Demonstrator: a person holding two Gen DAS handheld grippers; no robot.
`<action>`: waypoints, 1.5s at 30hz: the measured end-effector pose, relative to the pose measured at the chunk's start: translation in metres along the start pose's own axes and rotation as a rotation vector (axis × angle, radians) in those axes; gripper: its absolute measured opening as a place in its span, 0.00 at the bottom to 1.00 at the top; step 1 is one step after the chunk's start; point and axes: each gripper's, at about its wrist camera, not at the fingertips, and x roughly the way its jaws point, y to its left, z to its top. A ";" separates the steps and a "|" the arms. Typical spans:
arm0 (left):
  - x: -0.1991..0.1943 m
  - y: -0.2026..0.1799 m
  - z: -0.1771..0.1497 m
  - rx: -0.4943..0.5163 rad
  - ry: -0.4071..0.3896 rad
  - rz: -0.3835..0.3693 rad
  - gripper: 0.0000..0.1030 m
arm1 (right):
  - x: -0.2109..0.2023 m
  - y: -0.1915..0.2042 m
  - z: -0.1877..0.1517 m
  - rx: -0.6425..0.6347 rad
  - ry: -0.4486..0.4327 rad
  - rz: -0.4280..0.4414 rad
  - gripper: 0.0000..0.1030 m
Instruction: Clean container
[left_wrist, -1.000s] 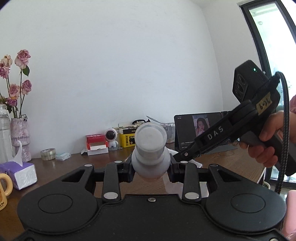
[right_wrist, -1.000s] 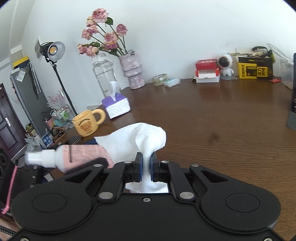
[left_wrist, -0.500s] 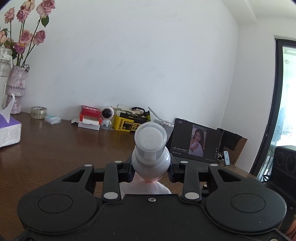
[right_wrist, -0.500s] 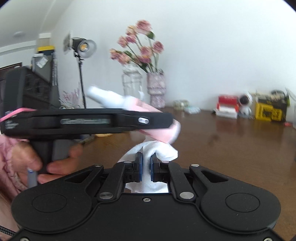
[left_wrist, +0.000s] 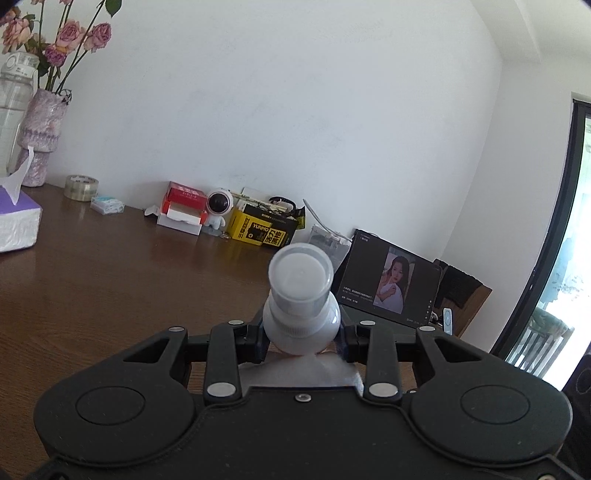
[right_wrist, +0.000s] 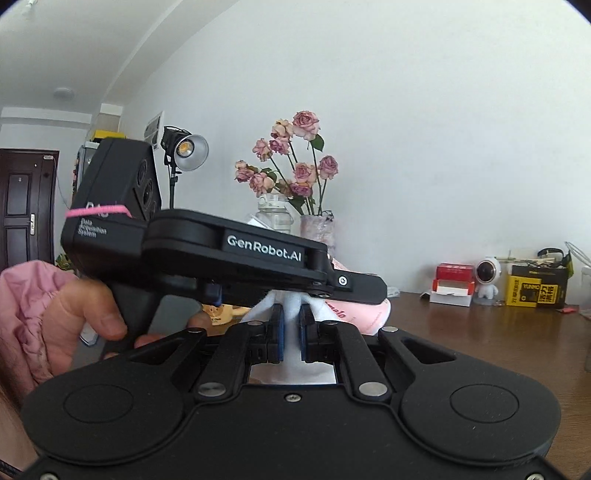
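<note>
White wall behind, brown wooden desk across the lower half of both views. Along the back edge of the desk: vase of pink roses, clear water jar, purple tissue box, roll of tape, red and white box, small white astronaut figure, yellow and black box. Further right, a tablet propped upright with a lit screen. Off to the room's far side, a studio lamp on a stand and a dark door.

Left gripper clenched on a pink container with a white neck and translucent cap, cap pointing straight away from the left wrist camera, held above the desk. Seen side-on from the right wrist view, gripped by a hand in a pink sleeve.

Right gripper clamped tight on a bunched white cloth, blue pads pressed close with the fabric squeezed between. Cloth raised right beneath the pink body of the container; actual contact hidden by the left gripper's finger.
</note>
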 end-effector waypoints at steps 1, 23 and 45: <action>0.002 0.002 0.002 -0.018 0.012 0.004 0.32 | 0.002 0.004 -0.002 -0.042 -0.008 -0.017 0.08; 0.025 0.019 0.054 -0.145 0.138 0.033 0.32 | 0.045 0.075 -0.040 -0.878 -0.158 -0.376 0.07; 0.023 0.020 0.055 -0.162 0.159 0.029 0.32 | 0.077 0.023 -0.118 -0.957 -0.054 -0.481 0.07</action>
